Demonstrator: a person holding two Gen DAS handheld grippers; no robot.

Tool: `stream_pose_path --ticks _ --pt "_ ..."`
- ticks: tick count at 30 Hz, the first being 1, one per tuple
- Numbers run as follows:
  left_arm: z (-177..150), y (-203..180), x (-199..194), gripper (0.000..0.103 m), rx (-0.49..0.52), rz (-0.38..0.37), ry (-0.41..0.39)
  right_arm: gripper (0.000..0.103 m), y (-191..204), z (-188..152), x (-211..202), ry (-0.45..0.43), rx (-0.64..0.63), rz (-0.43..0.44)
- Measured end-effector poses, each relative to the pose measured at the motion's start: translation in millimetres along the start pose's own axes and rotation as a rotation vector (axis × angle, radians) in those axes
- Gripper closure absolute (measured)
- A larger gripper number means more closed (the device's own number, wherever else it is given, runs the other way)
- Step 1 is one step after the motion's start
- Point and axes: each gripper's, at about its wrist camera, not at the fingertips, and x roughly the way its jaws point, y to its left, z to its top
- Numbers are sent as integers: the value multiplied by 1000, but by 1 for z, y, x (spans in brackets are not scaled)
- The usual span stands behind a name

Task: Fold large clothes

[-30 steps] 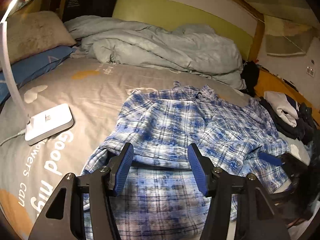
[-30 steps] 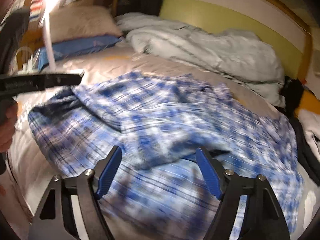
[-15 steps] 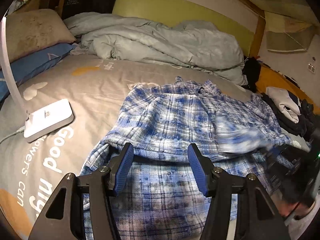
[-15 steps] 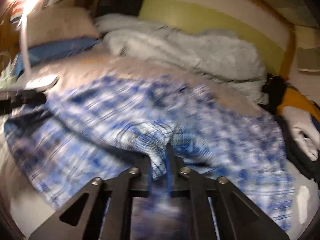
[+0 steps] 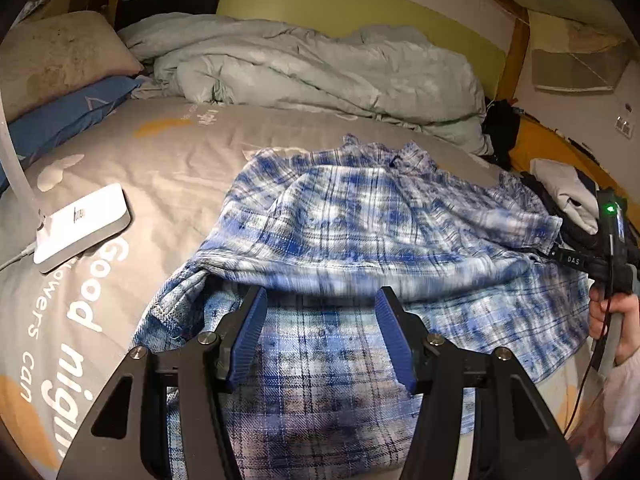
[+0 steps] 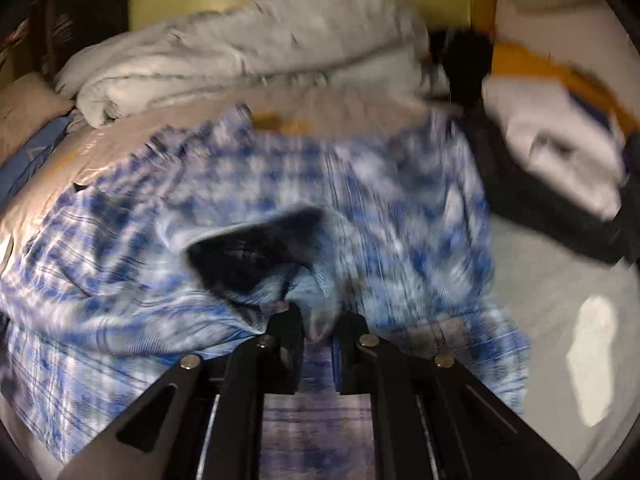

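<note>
Left wrist view, left to right:

- Beige pillow [image 5: 60, 56] stacked on a blue pillow [image 5: 68, 118], at the far left edge of the bed.
- White lamp base [image 5: 82, 226] with a curved white stem, resting on the grey printed bedsheet [image 5: 160, 168]; white lettering runs along the sheet beside it.
- Pale grey duvet [image 5: 320, 72], bunched against the green and white headboard at the far side.
- Blue and white plaid shirt [image 5: 360, 232], spread over the middle of the bed, collar toward the duvet. An upper layer is folded over a lower one, its near edge blurred.
- Left gripper [image 5: 322, 322], blue pads held wide apart, over the near part of the shirt, nothing between them.
- Pile of dark and white clothes [image 5: 568, 196], at the right edge of the bed.
- Right gripper [image 5: 560, 254], black, seen from the side at the shirt's right edge, held by a hand [image 5: 616, 320]; a green light glows on its body.

Right wrist view, heavily blurred:

- The shirt [image 6: 120, 240] fills the left and middle, the duvet [image 6: 240, 48] beyond it.
- The right gripper [image 6: 316, 328] is closed on a bunched fold of shirt fabric, which lifts ahead of it with a dark opening showing.
- White and dark clothes [image 6: 560, 148] lie at the right.
</note>
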Motion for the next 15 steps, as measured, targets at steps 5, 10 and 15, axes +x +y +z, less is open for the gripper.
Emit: stream_pose_path --ticks 5,10,15 --pt "-3 -2 7 48 22 27 12 77 -19 -5 3 0 59 55" --pt "-3 -4 14 48 31 40 23 56 -23 -4 -7 -43 3 67" --pt "18 1 15 48 43 53 15 42 -29 13 0 -63 -15 96"
